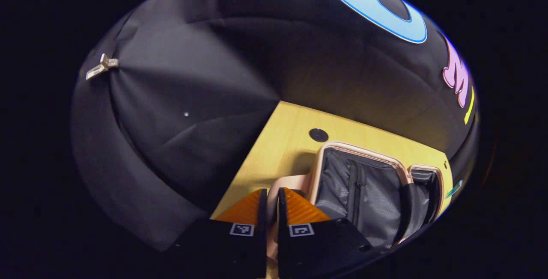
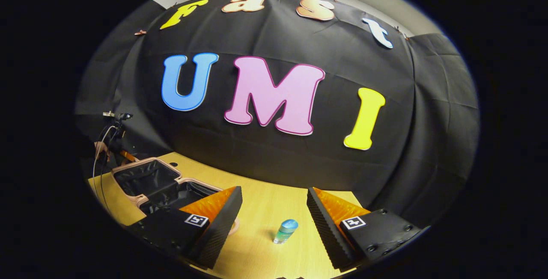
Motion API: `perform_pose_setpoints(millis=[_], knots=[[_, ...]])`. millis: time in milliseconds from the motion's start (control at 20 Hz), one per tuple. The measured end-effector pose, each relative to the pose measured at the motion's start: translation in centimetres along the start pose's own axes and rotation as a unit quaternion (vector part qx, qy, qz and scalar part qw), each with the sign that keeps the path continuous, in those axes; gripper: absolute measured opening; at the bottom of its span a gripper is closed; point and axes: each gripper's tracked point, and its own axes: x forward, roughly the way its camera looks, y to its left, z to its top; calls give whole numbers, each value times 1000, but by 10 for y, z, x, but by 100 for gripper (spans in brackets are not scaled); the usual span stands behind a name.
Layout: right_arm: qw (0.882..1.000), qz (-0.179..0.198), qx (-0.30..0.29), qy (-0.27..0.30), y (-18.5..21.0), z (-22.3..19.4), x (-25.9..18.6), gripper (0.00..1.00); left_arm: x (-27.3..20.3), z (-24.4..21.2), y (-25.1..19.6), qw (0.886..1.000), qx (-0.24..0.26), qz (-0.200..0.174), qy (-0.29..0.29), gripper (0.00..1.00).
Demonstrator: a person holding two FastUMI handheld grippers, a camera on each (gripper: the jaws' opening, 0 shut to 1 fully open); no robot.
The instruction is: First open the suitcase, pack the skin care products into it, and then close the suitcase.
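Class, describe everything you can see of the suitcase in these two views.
The suitcase is open, its two halves lying side by side on the pale wooden table near the black cloth wall. The shell and rim look rose-gold or pink and hard; inside is dark grey fabric lining with what looks like a vertical zip line. No product is visible inside. The left gripper, nearly shut, seems to pinch a pink edge by the rim. The right gripper view shows it at the table's left.

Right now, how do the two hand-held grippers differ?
The left hand-held gripper has its fingers nearly together, pinching the pink suitcase edge; the right hand-held gripper is wide open and holds nothing. The left sits at the open suitcase; the right faces a small bottle standing on the table. Both are over the same table.
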Motion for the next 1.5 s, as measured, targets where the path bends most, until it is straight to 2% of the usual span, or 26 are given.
perform_pose_setpoints(millis=[50, 100, 150, 200, 250, 350, 400, 500, 600, 700, 850, 1000, 1050, 1100, 1200, 1250, 1350, 1500], knots=[[1000, -9, 1, -4, -10, 2, -1, 96, -9, 15, 6, 1000, 5, 13, -19, 18], [1000, -20, 0, -15, -24, 7, -3, 97, -28, 34, 6, 998, 9, 30, -46, 34], [999, -29, -2, -22, -35, 10, -4, 97, -50, 48, 2, 997, 3, 33, -66, 63], [999, -37, -4, -27, -45, 11, -5, 96, -69, 66, -9, 995, -3, 32, -92, 67], [998, -46, -5, -30, -56, 12, -7, 96, -104, 82, -25, 991, -10, 34, -126, 89], [997, -63, 0, -37, -79, 14, -10, 97, -164, 112, -65, 979, -17, 32, -203, 95], [996, -74, 7, -39, -91, 14, -11, 96, -190, 119, -87, 972, -20, 26, -234, 96], [995, -83, 23, -40, -106, 15, -9, 96, -233, 105, -133, 965, -28, 25, -261, 96], [994, -90, 32, -48, -119, 17, -8, 96, -267, 84, -190, 957, -4, 19, -289, 96], [994, -95, 30, -54, -131, 15, -7, 96, -283, 66, -256, 953, 19, -7, -304, 96], [993, -103, 25, -57, -149, 4, -7, 96, -293, 35, -352, 954, 20, -67, -293, 96], [993, -102, 29, -47, -162, -19, -8, 94, -296, 5, -424, 951, -18, -121, -284, 97], [994, -101, 30, -41, -166, -30, -8, 96, -298, -8, -447, 950, -15, -135, -282, 96], [994, -99, 32, -32, -169, -43, -8, 96, -298, -22, -469, 949, -3, -143, -280, 96], [995, -93, 39, -17, -174, -67, -7, 96, -292, -65, -527, 946, 24, -209, -247, 96], [995, -91, 42, -9, -177, -79, -7, 96, -291, -89, -549, 945, 31, -229, -230, 96], [995, -85, 44, 1, -180, -98, -7, 96, -276, -127, -585, 945, 52, -253, -202, 96], [995, -82, 48, 9, -187, -123, -4, 96, -251, -162, -622, 944, 92, -260, -183, 96]])
